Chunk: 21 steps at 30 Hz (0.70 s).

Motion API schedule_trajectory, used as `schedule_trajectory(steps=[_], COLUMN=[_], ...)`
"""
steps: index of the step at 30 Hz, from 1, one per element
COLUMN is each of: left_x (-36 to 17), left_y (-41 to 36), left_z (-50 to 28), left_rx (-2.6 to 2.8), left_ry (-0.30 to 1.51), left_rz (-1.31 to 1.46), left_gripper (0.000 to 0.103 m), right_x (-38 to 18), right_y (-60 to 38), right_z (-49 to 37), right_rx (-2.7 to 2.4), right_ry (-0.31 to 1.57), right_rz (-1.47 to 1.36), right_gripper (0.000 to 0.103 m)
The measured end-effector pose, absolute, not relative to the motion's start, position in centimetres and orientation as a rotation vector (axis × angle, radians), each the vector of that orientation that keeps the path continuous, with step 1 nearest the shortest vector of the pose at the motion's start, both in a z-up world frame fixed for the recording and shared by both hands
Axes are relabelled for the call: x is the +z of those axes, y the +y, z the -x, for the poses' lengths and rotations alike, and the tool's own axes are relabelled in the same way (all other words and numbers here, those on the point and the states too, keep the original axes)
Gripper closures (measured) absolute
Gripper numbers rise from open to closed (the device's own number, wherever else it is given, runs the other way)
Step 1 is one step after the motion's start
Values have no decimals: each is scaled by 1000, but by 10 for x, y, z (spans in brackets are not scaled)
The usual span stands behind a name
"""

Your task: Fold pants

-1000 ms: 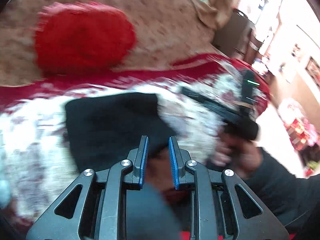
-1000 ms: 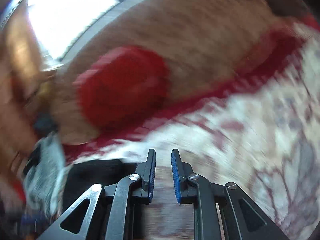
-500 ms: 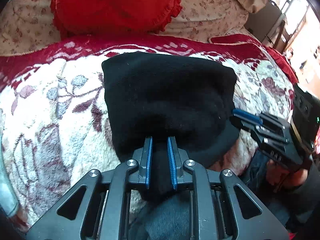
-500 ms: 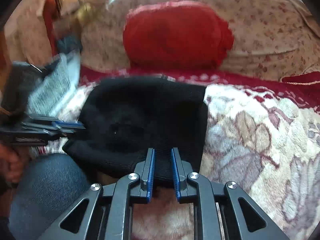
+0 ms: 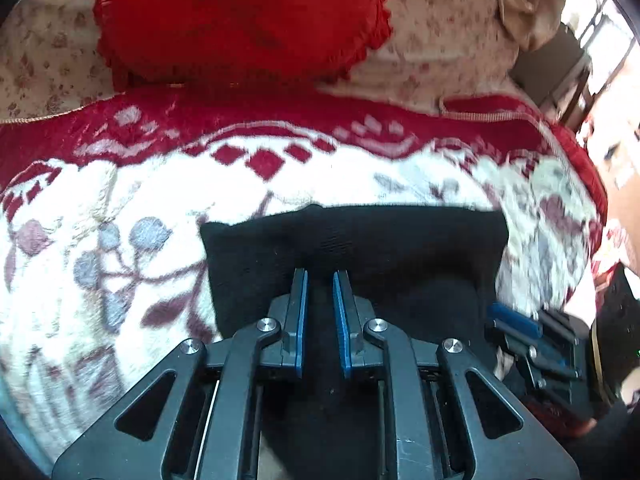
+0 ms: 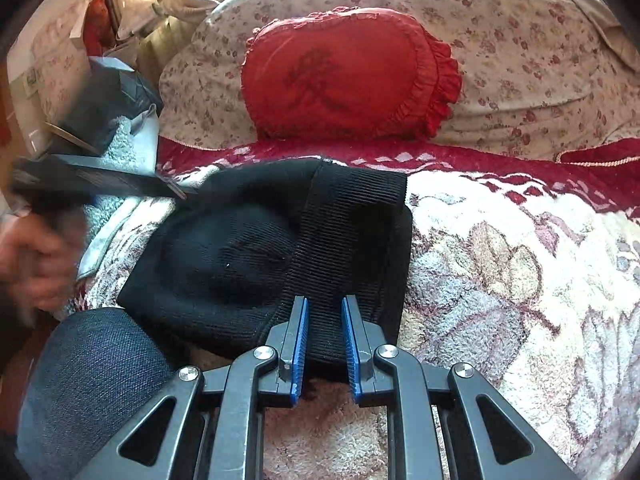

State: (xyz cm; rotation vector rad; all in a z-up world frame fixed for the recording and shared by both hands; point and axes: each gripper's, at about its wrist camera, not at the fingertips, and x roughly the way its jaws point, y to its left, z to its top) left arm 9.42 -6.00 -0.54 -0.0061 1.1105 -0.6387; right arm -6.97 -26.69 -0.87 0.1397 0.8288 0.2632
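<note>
A: Start closest in. What do the left tongs have?

B: They are narrow, and black knit fills the slot between the blue pads. I read that as a pinch on the near edge of the pants.

A: And the right tongs?

B: Also narrow, clamped on the ribbed band at the near hem. That band runs straight ahead from the pads to the far edge.

A: So where does the bundle lie from each?

B: From the left tongs it spreads ahead and mostly to the right. From the right tongs it goes ahead and mostly to the left, where it bulges into a rounded hump. Both grips sit on the same near edge, a little apart, so neither hand is nearer than the other.

A: Its long axis?

B: In the left wrist view it runs crosswise to both tongs, wider side to side than it is deep. I judge a further fold would carry the near edge forward over that axis.

A: What is around it?

B: A denim-clad knee is just left of the right tongs. The flowered blanket lies under the pants. The red cushion is well beyond the far edge, so the way ahead is soft and unobstructed.
</note>
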Motion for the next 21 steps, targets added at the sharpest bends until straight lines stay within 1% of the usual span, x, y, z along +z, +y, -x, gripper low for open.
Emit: schedule_trajectory(steps=[4, 6, 7, 9, 11, 13, 15, 17, 19, 20, 21], left_x=[13, 31, 44, 55, 53, 42, 27, 6, 1, 1, 2], left_y=[-64, -56, -45, -36, -35, -40, -51, -64, -72, -74, -75], left_z=[-79, -76, -72, -72, -78, -81, -83, -84, -82, -82, -83], left_rx=[-622, -662, -681, -696, -679, -664, -677, -655, -637, -636, -634], left_ry=[1074, 1027, 979, 940, 948, 988, 1033, 1091, 1084, 1089, 1098], left_rz=[-58, -25, 16, 54, 41, 22, 20, -21, -58, -63, -70], left_gripper=[90, 89, 89, 89, 89, 89, 89, 89, 89, 89, 89], right_x=[-5, 7, 14, 35, 53, 59, 57, 41, 2, -11, -14], right_y=[-275, -281, -283, -287, -289, -283, -275, -270, -274, -278, -282], right_z=[70, 71, 72, 80, 79, 64, 46, 22, -4, -5, -2], right_rx=[275, 291, 292, 278, 266, 276, 272, 242, 190, 202, 214], right_ry=[839, 845, 829, 747, 688, 686, 695, 743, 891, 887, 830], right_rz=[-194, -232, -235, -218, -207, -193, -154, -123, -133, -171, -192], right_gripper=[88, 88, 88, 88, 88, 88, 88, 88, 88, 88, 88])
